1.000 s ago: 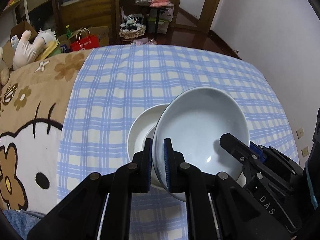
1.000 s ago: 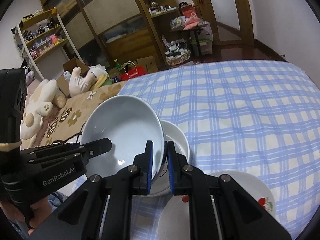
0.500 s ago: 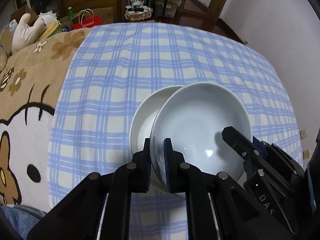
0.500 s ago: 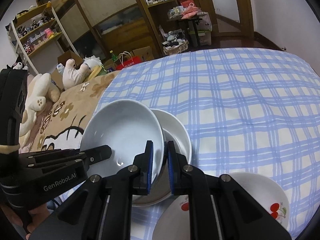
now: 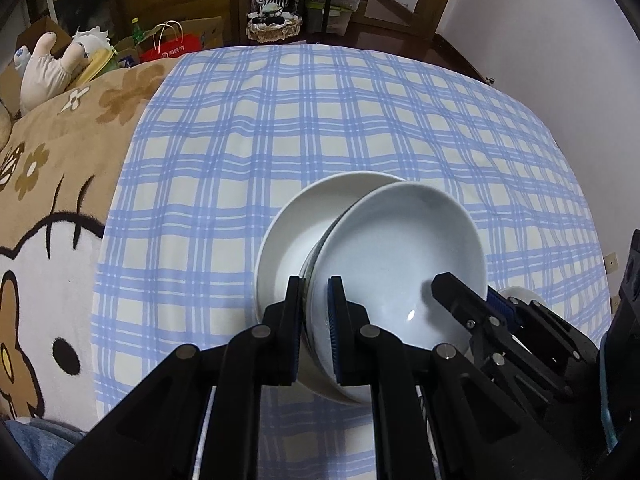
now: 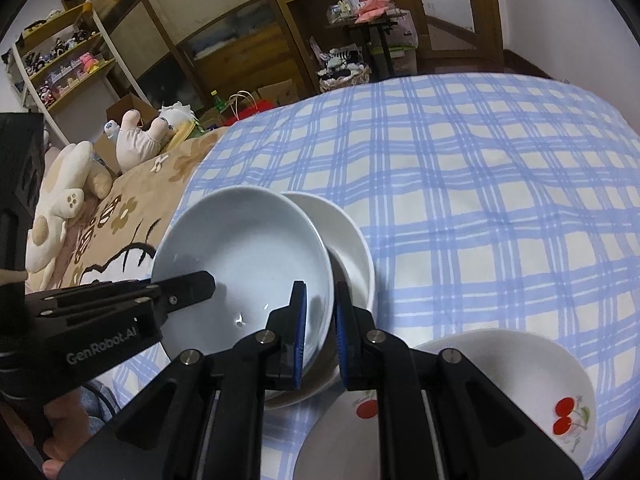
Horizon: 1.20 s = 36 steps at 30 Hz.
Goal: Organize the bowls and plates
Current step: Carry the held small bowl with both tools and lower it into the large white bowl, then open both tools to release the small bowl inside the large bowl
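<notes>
A pale blue bowl [image 5: 396, 256] [image 6: 244, 256] is held tilted over a white bowl [image 5: 296, 236] [image 6: 348, 240] that rests on the checked cloth. My left gripper [image 5: 316, 316] is shut on the blue bowl's near left rim. My right gripper [image 6: 320, 312] is shut on its opposite rim. Each gripper shows in the other's view, the right one [image 5: 480, 312] and the left one [image 6: 176, 292]. A white cherry-print plate [image 6: 520, 392] lies to the right, partly under my right gripper.
The blue-and-white checked cloth [image 5: 320, 120] [image 6: 480, 168] covers a bed. A brown cartoon blanket [image 5: 48, 200] lies to the left with plush toys [image 6: 68, 192] beyond. Shelves and boxes stand at the back, a wall on the right.
Both grippers have carried the blue bowl lower and a little to the right over the white bowl. More of the white bowl shows on the left. Both grips are unchanged.
</notes>
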{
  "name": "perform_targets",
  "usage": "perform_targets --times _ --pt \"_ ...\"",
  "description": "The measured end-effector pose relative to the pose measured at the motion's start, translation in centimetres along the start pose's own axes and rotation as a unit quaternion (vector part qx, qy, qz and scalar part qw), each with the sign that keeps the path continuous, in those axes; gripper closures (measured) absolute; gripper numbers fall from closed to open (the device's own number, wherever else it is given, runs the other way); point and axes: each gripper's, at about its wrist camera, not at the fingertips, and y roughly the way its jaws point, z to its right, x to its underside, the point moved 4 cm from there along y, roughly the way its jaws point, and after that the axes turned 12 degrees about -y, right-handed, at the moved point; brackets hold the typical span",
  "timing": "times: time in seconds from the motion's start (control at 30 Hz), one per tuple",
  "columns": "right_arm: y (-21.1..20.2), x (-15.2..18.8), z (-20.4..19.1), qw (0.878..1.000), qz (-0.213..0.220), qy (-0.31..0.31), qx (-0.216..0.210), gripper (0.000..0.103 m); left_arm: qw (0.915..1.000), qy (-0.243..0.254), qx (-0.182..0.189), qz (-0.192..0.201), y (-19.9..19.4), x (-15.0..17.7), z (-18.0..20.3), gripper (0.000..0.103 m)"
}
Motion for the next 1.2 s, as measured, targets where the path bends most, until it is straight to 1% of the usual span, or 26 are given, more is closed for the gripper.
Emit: perform_targets --times 0.1,0.27,0.43,0.57,0.73,1.0,1.2 --pt "0.0 0.1 0.0 1.000 0.000 -0.001 0.004 0.088 1.0000 -0.001 -0.007 -0.003 0.2 0.0 -0.2 0.091" --pt "-0.2 0.1 0.1 1.000 0.000 0.003 0.001 0.088 1.0000 -0.002 -0.004 -0.004 0.1 0.0 -0.2 0.091" --pt "-0.5 0.1 0.2 1.000 0.002 0.000 0.006 0.088 1.0000 -0.003 -0.005 -0.001 -0.1 0.2 -0.2 0.089" --pt "-0.7 0.1 0.2 1.000 0.002 0.002 0.007 0.087 1.0000 -0.007 0.002 -0.007 -0.1 0.2 -0.2 0.088" --pt "-0.9 0.2 -0.3 0.999 -0.001 -0.017 0.029 0.084 1.0000 -0.003 0.001 -0.009 -0.2 0.3 -0.2 0.088" --pt "-1.3 0.3 -0.1 1.000 -0.002 -0.005 0.018 0.083 0.9999 -0.009 -0.007 -0.008 -0.5 0.5 -0.7 0.087" --pt "-2.6 0.0 0.4 1.000 0.010 -0.001 0.026 0.083 0.9999 -0.012 0.002 -0.006 -1.1 0.5 -1.0 0.086"
